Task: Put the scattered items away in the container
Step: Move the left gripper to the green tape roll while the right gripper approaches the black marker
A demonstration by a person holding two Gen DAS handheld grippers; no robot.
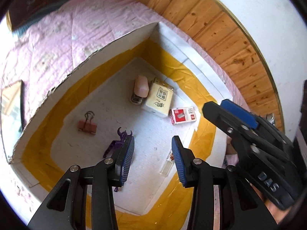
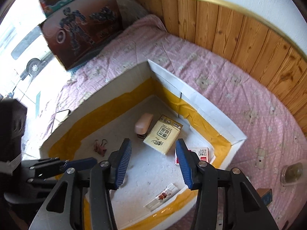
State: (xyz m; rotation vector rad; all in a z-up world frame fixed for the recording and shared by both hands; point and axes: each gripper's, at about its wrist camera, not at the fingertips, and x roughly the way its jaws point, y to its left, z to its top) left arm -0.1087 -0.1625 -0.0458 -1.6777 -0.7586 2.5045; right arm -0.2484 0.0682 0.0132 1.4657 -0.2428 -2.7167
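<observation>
Jaws of both grippers stand apart with nothing between them, above the white container (image 1: 107, 47) that sits on the pink bed (image 2: 239, 99). Ahead of the left gripper (image 1: 153, 153) lies the cream tissue pack (image 1: 160, 99), its long axis running away from the jaws, one short end toward them. Touching its left side is the pink stapler (image 1: 141, 88), lying the same way. Right of the pack, a red-and-white staple box (image 1: 183, 116) lies crosswise. Left of the jaws sits the pink binder clip (image 1: 87, 127), handles pointing away, and the purple hair claw (image 1: 119, 143) lies partly behind the left jaw. A clear tube (image 2: 163, 196) lies slantwise below the right gripper (image 2: 153, 163), near the container's yellow-taped edge. All six things rest on the container's floor.
</observation>
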